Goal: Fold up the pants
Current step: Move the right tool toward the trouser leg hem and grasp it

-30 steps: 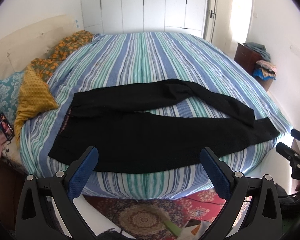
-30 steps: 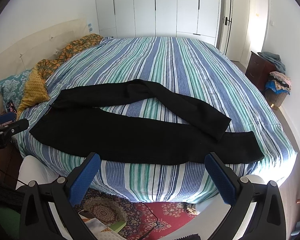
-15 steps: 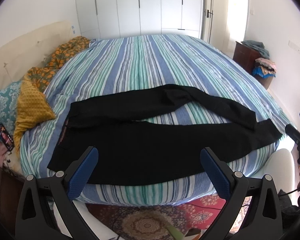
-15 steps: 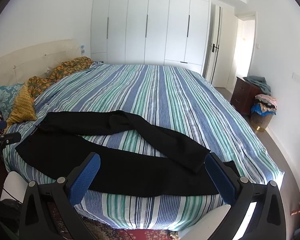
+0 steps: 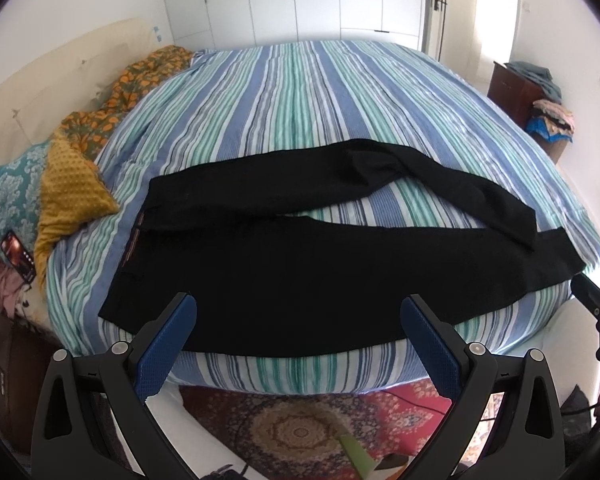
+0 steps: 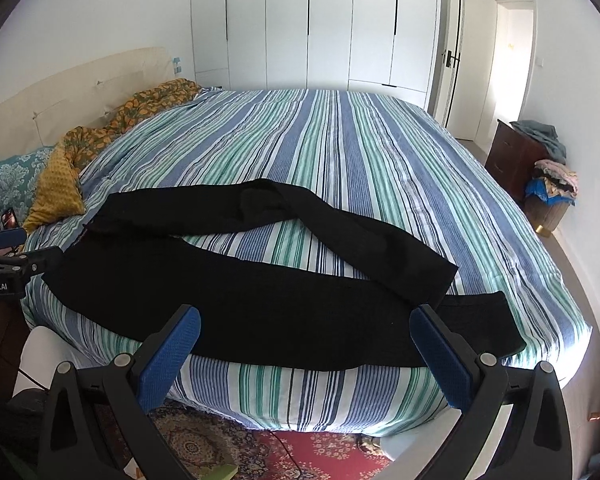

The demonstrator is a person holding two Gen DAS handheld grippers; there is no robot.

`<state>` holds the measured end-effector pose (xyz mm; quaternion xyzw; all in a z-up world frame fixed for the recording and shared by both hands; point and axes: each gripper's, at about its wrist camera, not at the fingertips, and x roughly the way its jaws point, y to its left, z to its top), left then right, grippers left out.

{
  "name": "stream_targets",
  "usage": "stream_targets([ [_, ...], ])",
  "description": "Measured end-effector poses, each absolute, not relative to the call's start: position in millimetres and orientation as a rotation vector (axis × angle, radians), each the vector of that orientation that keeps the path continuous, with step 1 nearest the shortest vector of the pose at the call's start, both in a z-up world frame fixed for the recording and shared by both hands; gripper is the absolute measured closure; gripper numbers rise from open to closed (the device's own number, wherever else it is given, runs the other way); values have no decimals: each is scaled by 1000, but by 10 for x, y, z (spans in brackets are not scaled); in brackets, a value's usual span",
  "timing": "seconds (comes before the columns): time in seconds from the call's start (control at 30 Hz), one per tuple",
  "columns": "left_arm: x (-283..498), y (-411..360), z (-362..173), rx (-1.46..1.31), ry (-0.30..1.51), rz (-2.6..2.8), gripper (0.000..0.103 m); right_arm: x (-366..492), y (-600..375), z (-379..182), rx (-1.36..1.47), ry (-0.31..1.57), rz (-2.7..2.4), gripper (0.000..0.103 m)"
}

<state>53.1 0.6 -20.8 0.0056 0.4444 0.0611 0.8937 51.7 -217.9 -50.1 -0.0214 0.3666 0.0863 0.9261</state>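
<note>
— What sort of place is this?
— A bedroom in a home. A wide bed with a blue, green and white striped cover point(image 6: 340, 152) fills it, with a padded cream headboard point(image 6: 72, 92) along its left side.
— Anything else?
— A tall white built-in wardrobe point(image 6: 308, 28) behind, a mustard dotted cushion point(image 5: 66, 184), a red patterned rug point(image 5: 300, 428) on the floor, and a dark wooden cabinet piled with clothes point(image 6: 512, 156).

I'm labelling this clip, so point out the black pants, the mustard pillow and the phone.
black pants point(image 5: 300, 280), left wrist view, on the near leg.
mustard pillow point(image 5: 70, 188), left wrist view, on its dotted face.
phone point(image 5: 18, 256), left wrist view, on its screen.
</note>
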Motion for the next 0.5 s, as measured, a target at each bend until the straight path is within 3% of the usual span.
stream_targets([
  [0.5, 649, -34, -325, 44, 972, 149, 1, 625, -2071, -752, -54, 841, 230, 0],
])
